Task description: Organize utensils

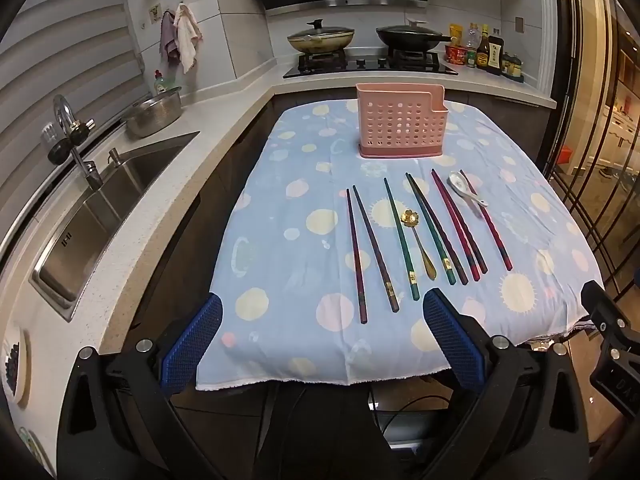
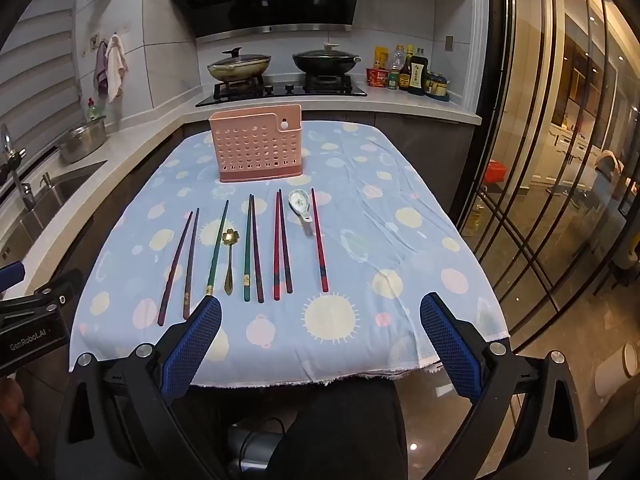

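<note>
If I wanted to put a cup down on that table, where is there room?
The cloth is bare on the right, between the lone red chopstick and the table's right edge, and on the left, between the outermost chopstick and the edge by the sink. It is crowded in the middle, where chopsticks and two spoons lie in front of the pink holder.

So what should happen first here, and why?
Probably the right gripper should reach forward to the lone red chopstick at the right end of the row. Both grippers hang open and empty at the near table edge, every utensil lies flat, and the pink perforated holder looks empty.
</note>
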A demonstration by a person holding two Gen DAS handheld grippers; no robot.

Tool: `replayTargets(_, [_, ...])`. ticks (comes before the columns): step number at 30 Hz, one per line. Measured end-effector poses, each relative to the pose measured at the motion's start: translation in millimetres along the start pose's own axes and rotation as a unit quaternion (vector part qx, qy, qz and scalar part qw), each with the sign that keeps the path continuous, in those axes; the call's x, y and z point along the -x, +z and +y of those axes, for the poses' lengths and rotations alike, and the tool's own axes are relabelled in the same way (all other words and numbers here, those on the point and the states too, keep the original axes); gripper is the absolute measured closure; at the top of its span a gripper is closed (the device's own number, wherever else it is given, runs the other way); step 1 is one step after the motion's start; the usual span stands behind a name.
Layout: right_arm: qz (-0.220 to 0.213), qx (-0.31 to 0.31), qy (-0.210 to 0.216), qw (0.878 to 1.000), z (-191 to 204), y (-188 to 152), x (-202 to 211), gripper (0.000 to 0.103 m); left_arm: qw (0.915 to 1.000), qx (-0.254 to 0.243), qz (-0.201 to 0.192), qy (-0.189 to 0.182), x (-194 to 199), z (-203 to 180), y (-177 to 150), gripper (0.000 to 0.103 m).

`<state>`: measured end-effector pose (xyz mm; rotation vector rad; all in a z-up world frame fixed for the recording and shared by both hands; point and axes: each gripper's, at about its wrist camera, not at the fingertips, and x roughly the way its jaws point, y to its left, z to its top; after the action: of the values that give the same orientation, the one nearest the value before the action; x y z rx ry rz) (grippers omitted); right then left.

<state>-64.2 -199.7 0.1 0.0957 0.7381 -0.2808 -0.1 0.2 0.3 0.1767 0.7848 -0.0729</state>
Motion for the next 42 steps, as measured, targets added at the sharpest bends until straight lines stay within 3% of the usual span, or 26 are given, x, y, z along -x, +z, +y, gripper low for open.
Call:
replayTargets(6, [-0.004,0.003,0.003,1.000,0,1,3,0.007,0.9999,-0.002,-0.012,0.000,5,-2,2,0.007])
replayTargets(42, [0.003,0.009,0.007,1.000,6,6,1,0.007,0.9997,-0.005,0.001,-0.023,-1,-5,6,0.007])
